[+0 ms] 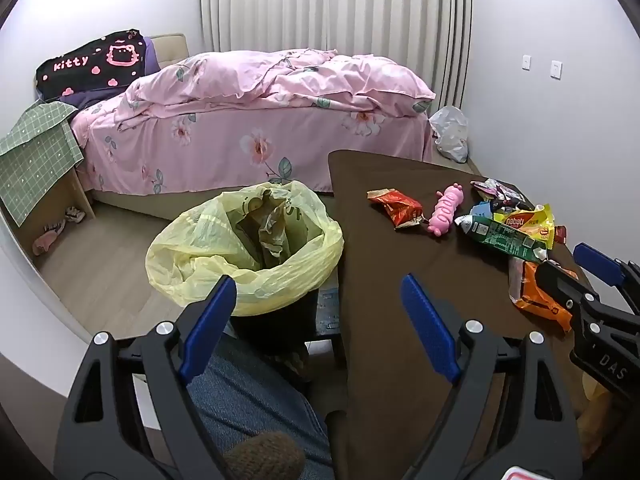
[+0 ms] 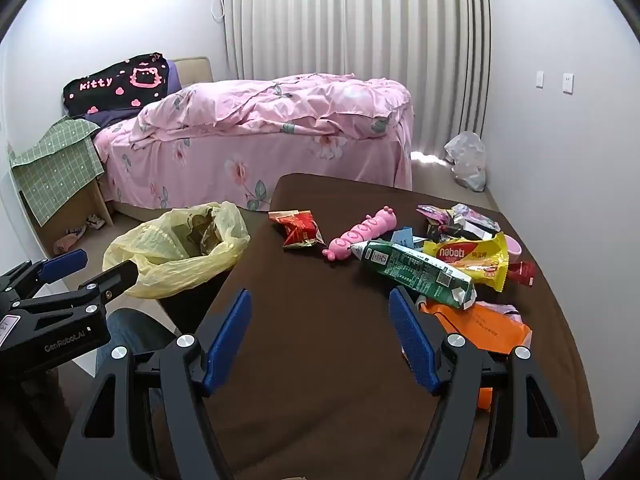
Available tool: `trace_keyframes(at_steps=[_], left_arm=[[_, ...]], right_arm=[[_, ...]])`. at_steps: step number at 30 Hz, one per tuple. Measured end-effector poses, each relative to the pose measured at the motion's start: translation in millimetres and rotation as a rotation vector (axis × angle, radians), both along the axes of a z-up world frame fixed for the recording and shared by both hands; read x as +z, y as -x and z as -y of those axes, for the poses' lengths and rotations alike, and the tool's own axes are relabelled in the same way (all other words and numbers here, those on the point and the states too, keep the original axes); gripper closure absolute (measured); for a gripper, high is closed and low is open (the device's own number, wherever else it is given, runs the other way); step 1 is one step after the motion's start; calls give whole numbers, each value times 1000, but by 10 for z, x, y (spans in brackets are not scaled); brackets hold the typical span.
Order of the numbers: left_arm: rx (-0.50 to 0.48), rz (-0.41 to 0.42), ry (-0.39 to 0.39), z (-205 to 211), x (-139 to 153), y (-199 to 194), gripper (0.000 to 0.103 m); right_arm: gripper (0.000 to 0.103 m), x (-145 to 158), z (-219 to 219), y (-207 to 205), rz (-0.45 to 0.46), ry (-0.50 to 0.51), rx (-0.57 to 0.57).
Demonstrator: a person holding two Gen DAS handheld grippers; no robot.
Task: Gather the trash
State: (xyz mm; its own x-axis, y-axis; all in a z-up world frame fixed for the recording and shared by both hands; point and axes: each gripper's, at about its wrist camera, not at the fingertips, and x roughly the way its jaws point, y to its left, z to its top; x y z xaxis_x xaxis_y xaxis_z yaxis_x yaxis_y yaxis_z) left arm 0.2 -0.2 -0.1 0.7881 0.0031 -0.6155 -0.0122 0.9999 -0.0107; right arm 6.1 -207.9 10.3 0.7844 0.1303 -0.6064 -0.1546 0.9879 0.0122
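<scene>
Table (image 2: 320,360) was still mostly uncleared: the bin (image 2: 176,248), off its left edge, held a few wrappers. Orange packet (image 2: 484,332), green carton (image 2: 416,274), yellow wrapper (image 2: 472,260) and red wrapper (image 2: 298,228) lay toward the far and right edges. Left gripper (image 1: 320,320) and right gripper (image 2: 320,332) were both spread wide, empty.

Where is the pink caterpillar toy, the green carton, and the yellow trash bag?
pink caterpillar toy (image 2: 362,233): right wrist view, middle of its bumpy body.
green carton (image 2: 416,270): right wrist view, its printed side.
yellow trash bag (image 1: 188,256): left wrist view, the folded-over left rim.
</scene>
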Motion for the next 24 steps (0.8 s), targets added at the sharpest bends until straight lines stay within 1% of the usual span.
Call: trace_keyframes(at_steps=[8, 10, 17, 24], left_arm=[[12, 4, -2, -17, 4, 3, 23], [-1, 4, -7, 2, 6, 11, 23], [2, 8, -11, 22, 17, 29, 23], [11, 20, -30, 43, 25, 33, 23]], right_arm=[[36, -7, 4, -6, -1, -2, -1], [36, -10, 10, -12, -2, -1, -3], [36, -10, 28, -23, 1, -2, -2], [36, -2, 26, -37, 10, -4, 4]])
